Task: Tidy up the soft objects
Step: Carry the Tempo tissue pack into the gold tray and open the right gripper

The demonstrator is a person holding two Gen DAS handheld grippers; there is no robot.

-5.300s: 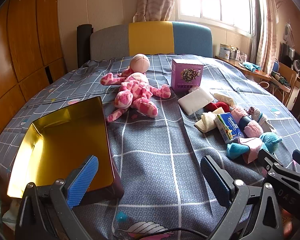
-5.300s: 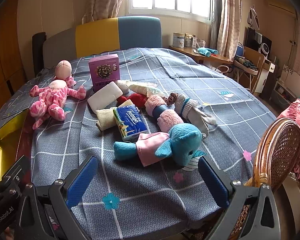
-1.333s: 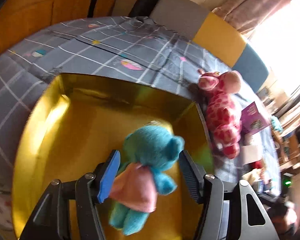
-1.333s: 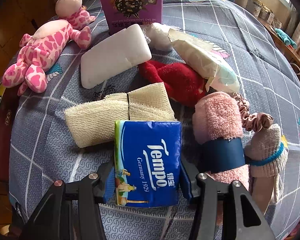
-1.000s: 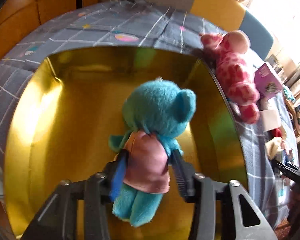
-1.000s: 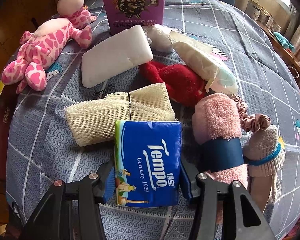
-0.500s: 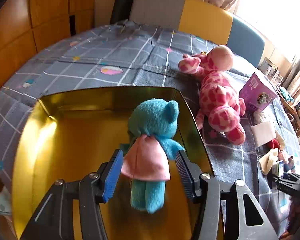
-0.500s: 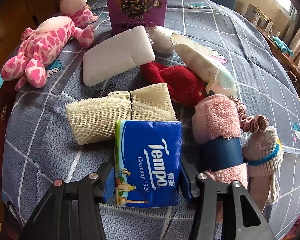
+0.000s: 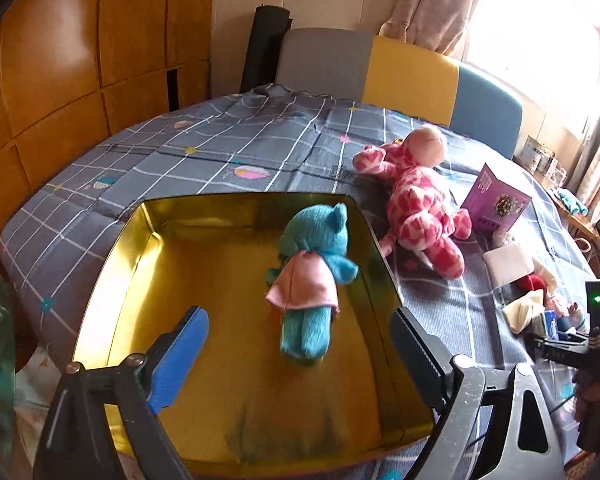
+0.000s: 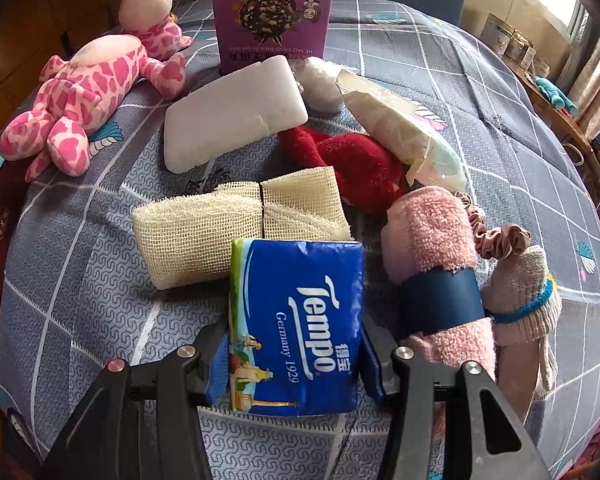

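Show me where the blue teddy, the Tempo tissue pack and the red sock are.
blue teddy [image 9: 314,236], left wrist view, back of its head.
Tempo tissue pack [image 10: 300,312], right wrist view, printed front.
red sock [image 10: 352,160], right wrist view, its middle.

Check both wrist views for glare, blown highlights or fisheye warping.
Left wrist view: window blown out white, glare on the gold tin wall, straight edges bowed. Right wrist view: even light, sharp tissue pack, bedspread grid curved, dark corners.
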